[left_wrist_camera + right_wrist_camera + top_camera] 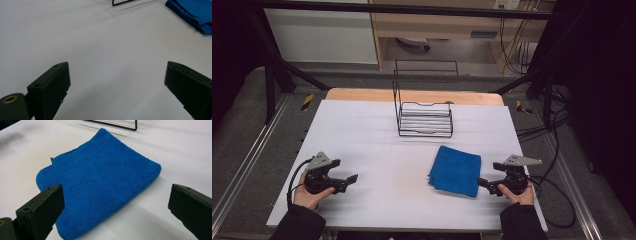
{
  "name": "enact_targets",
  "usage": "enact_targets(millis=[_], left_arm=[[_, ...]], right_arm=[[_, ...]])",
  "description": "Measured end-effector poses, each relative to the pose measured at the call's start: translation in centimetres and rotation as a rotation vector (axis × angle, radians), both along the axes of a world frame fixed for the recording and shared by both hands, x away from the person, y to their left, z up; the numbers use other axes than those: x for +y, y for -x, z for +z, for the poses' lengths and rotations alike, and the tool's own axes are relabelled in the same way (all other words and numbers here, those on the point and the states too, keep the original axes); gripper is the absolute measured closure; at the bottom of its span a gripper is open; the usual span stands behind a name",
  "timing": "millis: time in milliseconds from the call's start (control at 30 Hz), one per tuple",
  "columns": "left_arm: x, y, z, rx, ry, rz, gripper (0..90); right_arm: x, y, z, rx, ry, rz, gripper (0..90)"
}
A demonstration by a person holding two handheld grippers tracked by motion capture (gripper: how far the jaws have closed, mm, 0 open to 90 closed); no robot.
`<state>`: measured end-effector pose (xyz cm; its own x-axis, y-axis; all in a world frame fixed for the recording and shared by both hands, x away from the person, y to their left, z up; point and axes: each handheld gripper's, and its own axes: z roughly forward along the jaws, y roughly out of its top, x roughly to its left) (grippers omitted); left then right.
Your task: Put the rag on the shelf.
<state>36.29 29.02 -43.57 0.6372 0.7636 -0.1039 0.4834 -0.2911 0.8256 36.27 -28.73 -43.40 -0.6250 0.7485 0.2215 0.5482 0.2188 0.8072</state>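
From the high view I see a white-covered table [377,150] with a black wire rack [424,117] at the back and a folded blue microfibre cloth [455,170] right of centre, just beside my right gripper [484,182] and well apart from my left gripper [352,178]. In the left gripper view the jaws stand apart over bare table, the cloth [193,12] far off at the upper right. In the right gripper view the jaws stand apart and empty with the cloth [100,177] directly ahead, so I judge the right hand should take it.

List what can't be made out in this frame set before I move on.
- Cloth: how many layers it is folded into; the right gripper view shows its top face and edges, and its near corner sits behind a jaw.
- Rack: cut off by the top edge in both gripper views.
- Right gripper: in the high view, too small to tell whether it touches the cloth edge.
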Motion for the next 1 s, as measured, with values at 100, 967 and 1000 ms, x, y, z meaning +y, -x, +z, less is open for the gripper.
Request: enact_targets(millis=[100, 967, 1000], left_arm=[[0.0, 0.0, 0.0, -0.001, -0.002, 0.000, 6.3], [0.1, 0.0, -0.1, -0.004, -0.008, 0.012, 6.9], [0.1, 0.0, -0.1, -0.004, -0.008, 0.013, 6.9]], right_arm=[[0.0, 0.1, 0.1, 0.002, 0.001, -0.005, 1.0], [4.7, 0.2, 1.0, -0.003, 0.069, 0.040, 4.7], [5.0, 0.2, 1.0, -0.008, 0.075, 0.045, 5.1]])
